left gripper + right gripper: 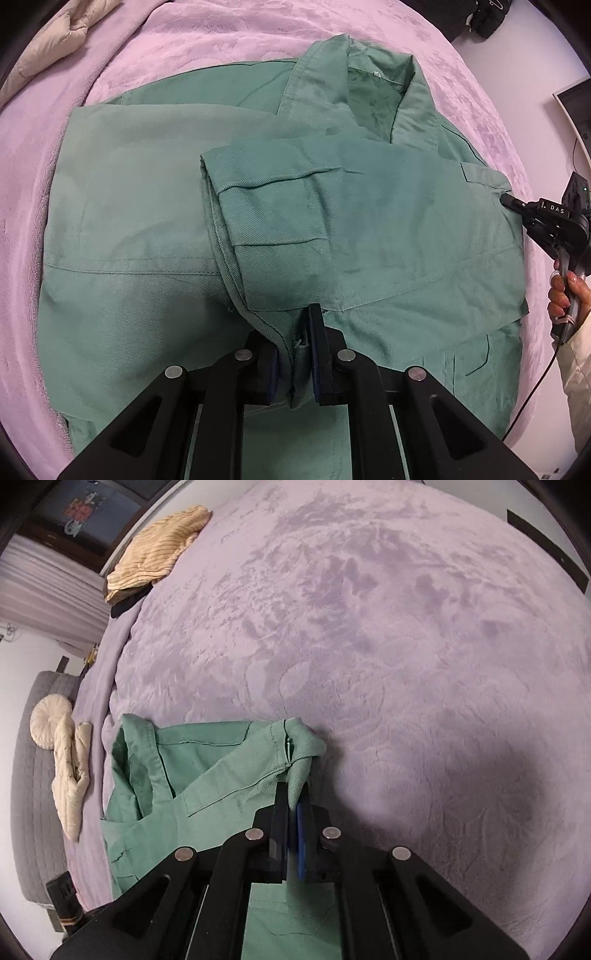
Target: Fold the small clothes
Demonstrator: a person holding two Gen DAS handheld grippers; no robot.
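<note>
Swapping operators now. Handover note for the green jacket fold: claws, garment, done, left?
Left claw: shut on a bunched fold of the green jacket at its near edge.
Right claw: shut, pinching the jacket's edge beside the shoulder.
Jacket: lies on the pink blanket, collar away from the left claw.
Done: one sleeve is folded across the body.
Left: probably fold in the remaining side, then fold the body and smooth it.
</note>
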